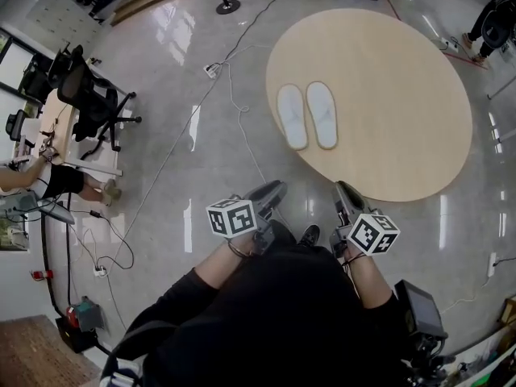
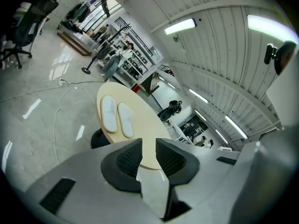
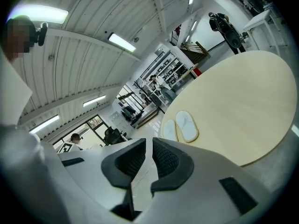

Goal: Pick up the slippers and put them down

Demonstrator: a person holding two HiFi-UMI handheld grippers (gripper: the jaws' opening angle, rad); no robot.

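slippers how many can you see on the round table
2. Both lie side by side on the round table, toward its left side in the head view: one slipper nearer the edge, the other slipper just inward of it. None shows elsewhere.

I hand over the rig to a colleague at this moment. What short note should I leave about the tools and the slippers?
Left tool: jaws slightly apart, empty.
Right tool: shut, empty.
Both tools are short of the round table.
The white slippers lie side by side on the table, untouched.
Done: nothing lifted yet.
Left to do: reach the slippers, pick them up, put them down.
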